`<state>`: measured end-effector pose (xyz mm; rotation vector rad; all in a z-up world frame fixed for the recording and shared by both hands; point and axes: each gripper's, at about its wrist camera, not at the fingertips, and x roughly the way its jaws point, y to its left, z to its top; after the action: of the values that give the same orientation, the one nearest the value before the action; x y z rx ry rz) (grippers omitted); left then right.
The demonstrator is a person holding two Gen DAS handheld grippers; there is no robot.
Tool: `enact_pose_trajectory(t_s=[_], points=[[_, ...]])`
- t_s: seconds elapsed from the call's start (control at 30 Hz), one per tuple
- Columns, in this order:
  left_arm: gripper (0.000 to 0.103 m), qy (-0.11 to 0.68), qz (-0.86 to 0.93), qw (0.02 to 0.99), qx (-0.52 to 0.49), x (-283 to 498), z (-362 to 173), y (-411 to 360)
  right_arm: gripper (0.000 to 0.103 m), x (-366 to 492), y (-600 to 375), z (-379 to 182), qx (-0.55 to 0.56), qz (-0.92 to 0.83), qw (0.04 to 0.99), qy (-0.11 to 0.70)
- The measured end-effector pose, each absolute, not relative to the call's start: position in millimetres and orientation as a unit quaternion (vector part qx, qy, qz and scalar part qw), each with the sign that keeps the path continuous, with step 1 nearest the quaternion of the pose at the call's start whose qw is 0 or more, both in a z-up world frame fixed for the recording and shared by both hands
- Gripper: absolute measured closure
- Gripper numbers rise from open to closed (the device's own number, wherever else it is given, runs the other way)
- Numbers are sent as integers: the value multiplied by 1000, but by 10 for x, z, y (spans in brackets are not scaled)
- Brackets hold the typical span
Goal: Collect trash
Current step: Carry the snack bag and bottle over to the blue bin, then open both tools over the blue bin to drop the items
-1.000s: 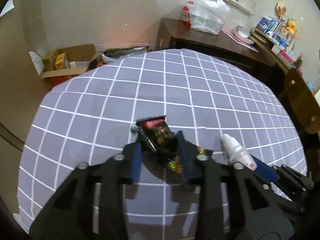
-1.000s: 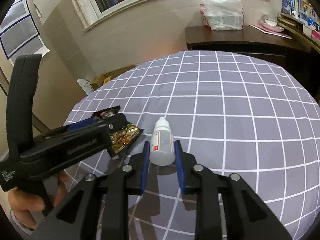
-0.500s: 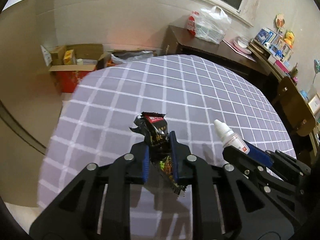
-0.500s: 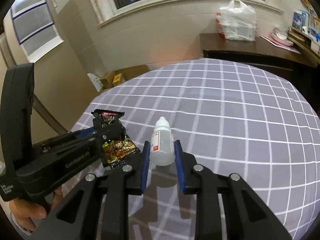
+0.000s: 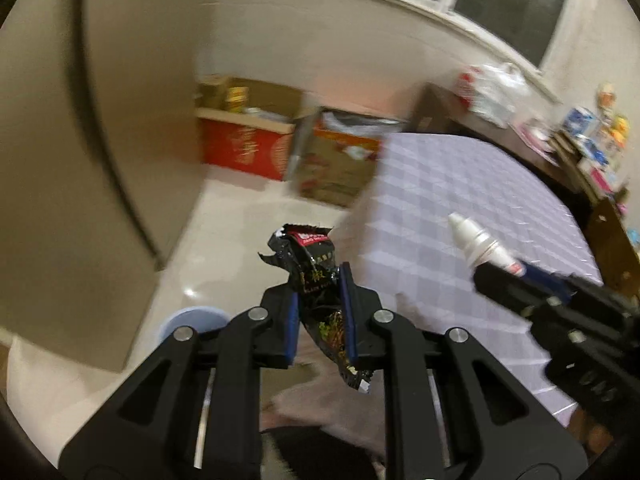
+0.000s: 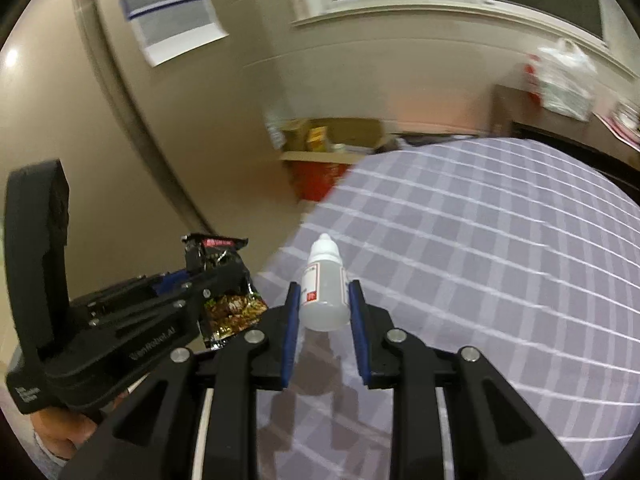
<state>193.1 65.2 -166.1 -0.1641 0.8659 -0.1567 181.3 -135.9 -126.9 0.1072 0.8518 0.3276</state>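
My left gripper [image 5: 319, 296] is shut on a black crumpled snack wrapper [image 5: 310, 264] and holds it in the air off the left edge of the table, above the floor. The wrapper also shows in the right wrist view [image 6: 224, 280]. My right gripper [image 6: 325, 300] is shut on a small white dropper bottle [image 6: 324, 292] and holds it above the table's left edge. The bottle also shows at the right of the left wrist view [image 5: 480, 246]. A round light-blue bin rim [image 5: 192, 320] sits on the floor below the left gripper, partly hidden by its fingers.
The table has a grey checked cloth [image 6: 500, 248]. Cardboard boxes [image 5: 248, 136] stand on the floor by the wall. A dark sideboard [image 6: 560, 132] with a white plastic bag [image 6: 564, 80] is behind the table. A wooden chair [image 5: 612, 240] stands at the right.
Both grippers have swung left, away from the middle of the table, carrying the wrapper and the bottle. The left gripper has passed the table edge and is over the floor. The bin has come into view.
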Motion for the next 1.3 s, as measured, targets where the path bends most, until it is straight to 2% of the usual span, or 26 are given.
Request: enact_pose_trajectory(t_s=[0.27, 0.6, 0.63, 0.67, 0.7, 0.93, 1.3], points=[[85, 429, -12, 896, -116, 1687, -1849, 1708, 79, 1810, -156, -1381, 13, 227, 878, 422], [85, 440, 52, 887, -129, 1596, -2013, 2450, 78, 1897, 826, -1674, -1, 275, 859, 432], [85, 442, 53, 886, -129, 1595, -2027, 2468, 72, 1926, 879, -1707, 4, 276, 860, 428], [85, 444, 53, 885, -130, 1584, -2038, 2486, 58, 1943, 918, -1742, 3, 273, 861, 430], [85, 446, 52, 884, -128, 1584, -2054, 2493, 53, 1974, 975, -1799, -2, 266, 859, 437], [85, 457, 41, 881, -118, 1636, -2104, 2363, 51, 1932, 914, -1905, -2, 254, 858, 447], [85, 465, 27, 879, -102, 1733, -2094, 2189, 44, 1787, 686, -1759, 0, 237, 879, 414]])
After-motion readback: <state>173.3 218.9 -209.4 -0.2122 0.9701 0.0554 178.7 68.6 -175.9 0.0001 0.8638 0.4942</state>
